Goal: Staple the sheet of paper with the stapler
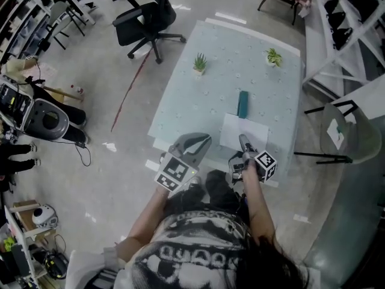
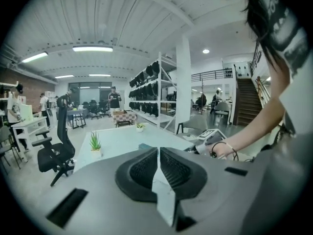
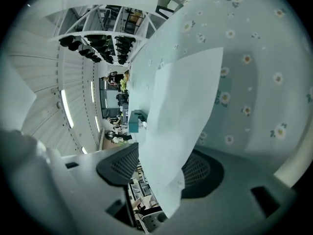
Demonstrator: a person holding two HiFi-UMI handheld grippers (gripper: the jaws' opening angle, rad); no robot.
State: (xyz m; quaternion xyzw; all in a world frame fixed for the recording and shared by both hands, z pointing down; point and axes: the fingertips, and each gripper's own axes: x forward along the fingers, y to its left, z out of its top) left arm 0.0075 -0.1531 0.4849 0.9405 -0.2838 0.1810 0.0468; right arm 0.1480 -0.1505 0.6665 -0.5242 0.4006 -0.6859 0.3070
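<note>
A white sheet of paper (image 1: 243, 131) lies at the near edge of the flowered table (image 1: 198, 101). Just beyond it is the teal stapler (image 1: 242, 103), also seen small and far off in the right gripper view (image 3: 134, 120). My right gripper (image 1: 243, 142) is at the sheet's near edge. In its own view the jaws (image 3: 159, 168) stand open. The sheet (image 3: 181, 111) runs between them, and a gap shows beside the left pad (image 3: 120, 165). My left gripper (image 1: 195, 144) hovers left of the sheet over the table's near edge. Its jaws (image 2: 159, 168) are shut with nothing in them.
Two small potted plants (image 1: 199, 63) (image 1: 274, 57) stand at the far side of the table. A black office chair (image 1: 147, 17) is beyond the far left corner, and a grey chair (image 1: 349, 131) is to the right. White shelving (image 1: 337, 35) runs along the right.
</note>
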